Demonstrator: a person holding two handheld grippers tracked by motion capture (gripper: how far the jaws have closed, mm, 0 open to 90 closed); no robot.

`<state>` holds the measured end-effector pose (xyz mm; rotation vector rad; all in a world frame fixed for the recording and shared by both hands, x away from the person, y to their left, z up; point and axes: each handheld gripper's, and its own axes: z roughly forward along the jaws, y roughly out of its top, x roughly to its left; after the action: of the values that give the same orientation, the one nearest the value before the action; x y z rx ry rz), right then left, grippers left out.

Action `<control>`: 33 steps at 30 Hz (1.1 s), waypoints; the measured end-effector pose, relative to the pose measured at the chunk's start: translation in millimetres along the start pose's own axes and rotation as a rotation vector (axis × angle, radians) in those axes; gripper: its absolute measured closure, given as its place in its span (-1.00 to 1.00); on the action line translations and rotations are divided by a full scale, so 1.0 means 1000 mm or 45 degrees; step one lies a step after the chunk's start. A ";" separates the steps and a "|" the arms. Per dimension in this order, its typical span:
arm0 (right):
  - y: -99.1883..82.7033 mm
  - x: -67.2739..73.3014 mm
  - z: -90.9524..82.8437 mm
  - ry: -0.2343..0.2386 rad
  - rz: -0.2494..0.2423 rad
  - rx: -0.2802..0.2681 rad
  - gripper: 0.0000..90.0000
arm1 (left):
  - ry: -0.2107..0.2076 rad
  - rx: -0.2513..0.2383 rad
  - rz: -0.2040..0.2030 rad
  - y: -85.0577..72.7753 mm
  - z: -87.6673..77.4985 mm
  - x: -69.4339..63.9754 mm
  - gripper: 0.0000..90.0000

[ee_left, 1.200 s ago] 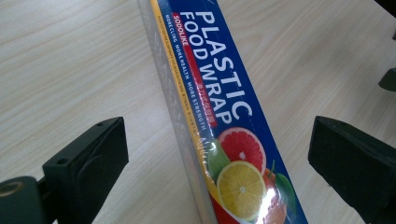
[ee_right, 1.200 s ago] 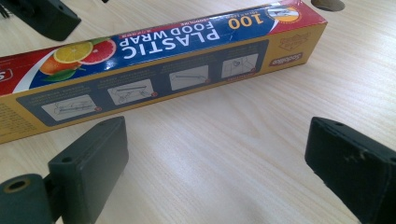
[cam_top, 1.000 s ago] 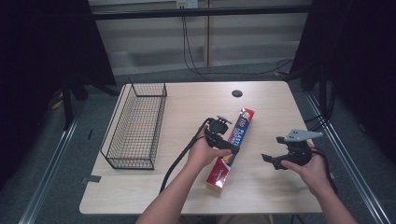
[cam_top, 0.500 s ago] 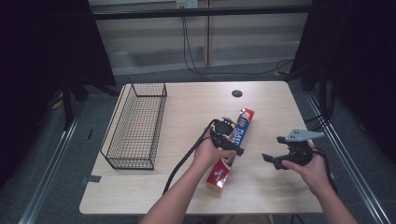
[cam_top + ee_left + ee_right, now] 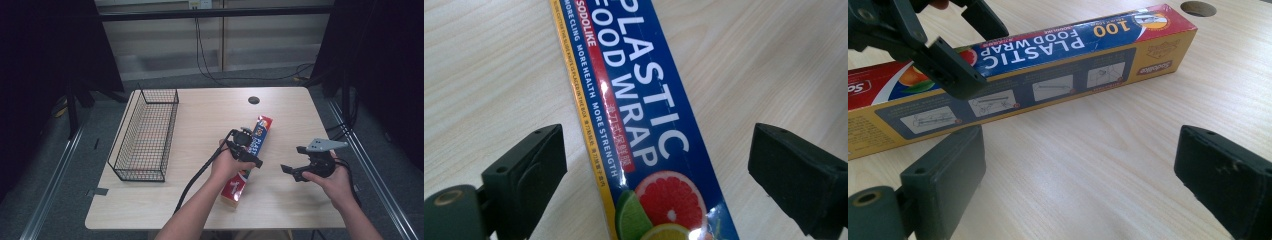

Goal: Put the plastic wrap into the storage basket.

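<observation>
In the high view, the left gripper [image 5: 245,150] has moved from beside the plastic wrap box [image 5: 248,161] at the frame centre to directly over it. In the left gripper view, its jaws have just been closing, yet stand spread astride the box, not touching, so a pinch seems next. In the right gripper view, the right gripper [image 5: 1080,185] gapes wide, empty.

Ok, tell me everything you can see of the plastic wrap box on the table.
The plastic wrap box is a long, slim carton, cardboard by its look, lying flat on the wooden table. Its top is blue and red, printed "PLASTIC FOOD WRAP" with citrus slices; a yellow side carries small instruction pictures, and one end shows "100". It looks closed and undamaged. The left gripper is over its middle, jaws either side of it and not pressing; they have just been closing.
</observation>
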<state>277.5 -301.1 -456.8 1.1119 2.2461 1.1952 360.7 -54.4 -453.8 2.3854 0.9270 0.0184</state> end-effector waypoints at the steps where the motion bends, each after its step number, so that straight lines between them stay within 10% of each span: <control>1: 0.000 0.000 0.000 0.001 0.000 0.000 -0.86 | 0.000 0.018 -0.007 0.000 0.000 0.000 -0.77; 33: 0.000 0.000 0.002 0.012 -0.005 -0.003 -0.86 | 0.104 0.079 -0.126 0.004 0.004 0.014 -0.26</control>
<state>278.6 -299.7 -457.5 1.1031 2.2519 1.2040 374.9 -49.8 -457.3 2.4077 1.0982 0.0497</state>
